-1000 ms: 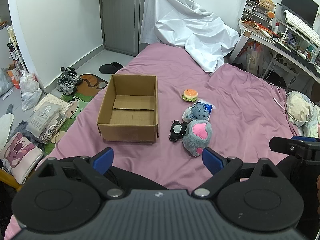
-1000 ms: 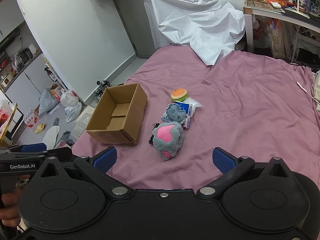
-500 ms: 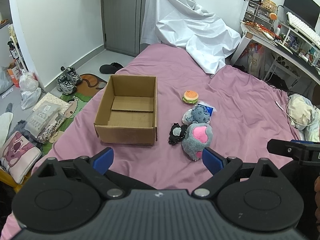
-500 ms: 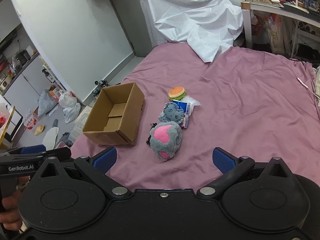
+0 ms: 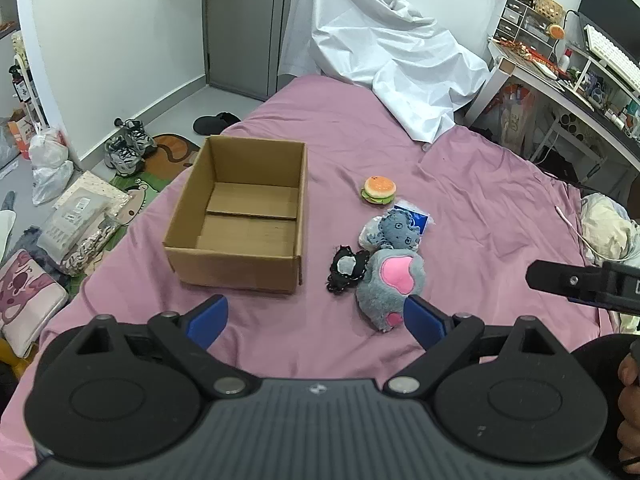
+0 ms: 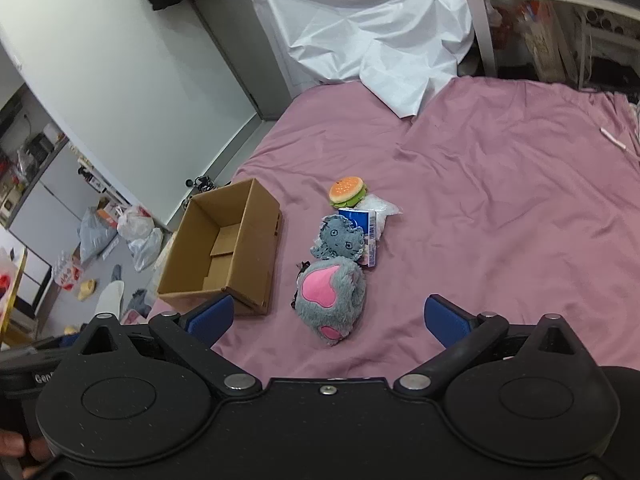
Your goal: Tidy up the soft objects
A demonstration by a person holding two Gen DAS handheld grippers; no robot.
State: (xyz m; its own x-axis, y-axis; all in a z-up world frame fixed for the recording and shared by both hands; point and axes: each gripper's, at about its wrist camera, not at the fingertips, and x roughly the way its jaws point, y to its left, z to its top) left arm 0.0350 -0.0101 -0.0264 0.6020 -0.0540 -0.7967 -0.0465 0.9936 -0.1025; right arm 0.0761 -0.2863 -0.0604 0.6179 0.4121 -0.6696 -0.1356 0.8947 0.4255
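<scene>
Blue packet (image 6: pixel 365 229): mostly hidden behind small grey plush (image 6: pixel 340 240); print too small to read. Black frilly item (image 5: pixel 346 268), just left of grey paw plush (image 5: pixel 390 282): kind unclear. Behind that plush, white sheet (image 5: pixel 384 52) hides whatever it drapes. Desk (image 5: pixel 560 88) clutter beyond: too small to identify, cut by frame edge.

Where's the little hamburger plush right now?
The hamburger plush lies on the pink bedsheet, right of the cardboard box in the left wrist view, just beyond the small grey doll.
</scene>
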